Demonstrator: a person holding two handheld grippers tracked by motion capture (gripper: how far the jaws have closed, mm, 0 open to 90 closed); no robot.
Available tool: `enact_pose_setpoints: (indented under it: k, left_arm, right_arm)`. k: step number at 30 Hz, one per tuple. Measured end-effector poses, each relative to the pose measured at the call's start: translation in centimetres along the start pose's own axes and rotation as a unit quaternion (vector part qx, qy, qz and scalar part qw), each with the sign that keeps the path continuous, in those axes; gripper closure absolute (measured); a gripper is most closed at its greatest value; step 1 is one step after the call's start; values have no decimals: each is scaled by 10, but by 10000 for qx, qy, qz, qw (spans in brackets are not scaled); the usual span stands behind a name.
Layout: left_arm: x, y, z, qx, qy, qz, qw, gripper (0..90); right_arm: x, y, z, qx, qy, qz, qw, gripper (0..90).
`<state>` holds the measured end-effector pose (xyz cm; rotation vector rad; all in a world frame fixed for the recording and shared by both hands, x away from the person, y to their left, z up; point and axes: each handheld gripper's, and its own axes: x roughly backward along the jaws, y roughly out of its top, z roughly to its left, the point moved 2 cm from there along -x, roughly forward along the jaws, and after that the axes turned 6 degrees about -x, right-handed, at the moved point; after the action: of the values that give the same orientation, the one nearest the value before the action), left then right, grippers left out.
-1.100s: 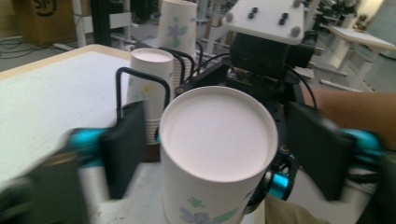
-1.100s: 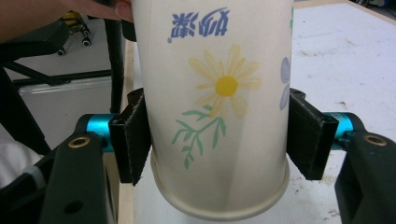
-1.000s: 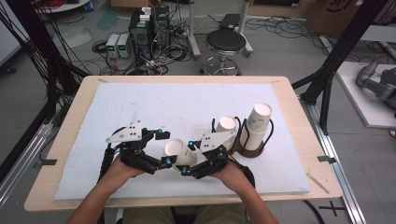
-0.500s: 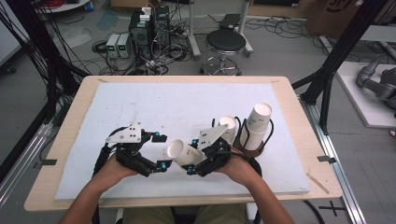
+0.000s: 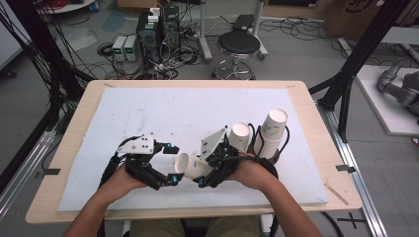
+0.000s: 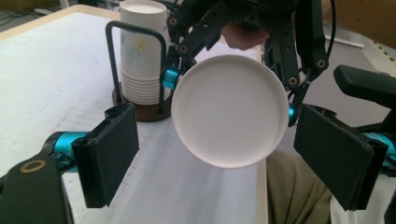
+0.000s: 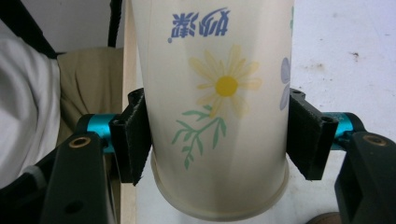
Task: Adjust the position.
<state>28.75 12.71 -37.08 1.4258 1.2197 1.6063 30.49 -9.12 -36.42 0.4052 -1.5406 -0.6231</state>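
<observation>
Cup (image 5: pixel 190 165): held above the surface (image 5: pixel 148 113), lying sideways, long axis level, mouth toward left gripper (image 5: pixel 170 165).
Right gripper (image 7: pixel 219 135): fingers pinching cup walls.
Left gripper: fingers spread wide, flanking cup mouth.

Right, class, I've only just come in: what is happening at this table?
A person works at a white-topped table with a hand-held gripper in each hand. The right gripper has its jaws shut on a flowered paper cup, held on its side with its bottom facing the left gripper, whose jaws are open on either side of it. More cups are stacked in a holder on the person's right.
</observation>
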Motion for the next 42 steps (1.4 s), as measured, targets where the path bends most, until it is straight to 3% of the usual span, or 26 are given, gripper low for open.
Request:
enact_pose_setpoints:
  k: [7, 16, 23, 30, 36, 39, 42]
  left_arm:
    - [-10, -3, -4, -81, -168, 222, 9996, 153]
    - [-16, -7, -5, -90, -257, 406, 9988, 198]
    - [-17, -9, -5, -81, -301, 486, 9983, 244]
    - [-19, -11, -5, -135, -430, 546, 9975, 347]
    - [-20, -11, -6, -217, -430, 582, 9971, 357]
    - [-17, -11, -4, -228, -363, 530, 9977, 367]
    - [-16, -11, -3, -194, -363, 454, 9981, 367]
  right_arm:
    - [-6, 12, 3, 216, 60, 436, 9988, 326]
    - [-12, 14, 6, 233, 90, 911, 9955, 324]
    - [-13, 17, 9, 282, 159, 1054, 9939, 325]
    - [-14, 19, 9, 342, 142, 1212, 9919, 326]
    - [-15, 17, 10, 356, 103, 1191, 9922, 305]
    - [-14, 15, 9, 240, 37, 843, 9961, 205]
    - [-8, 13, 7, 193, 17, 547, 9983, 205]
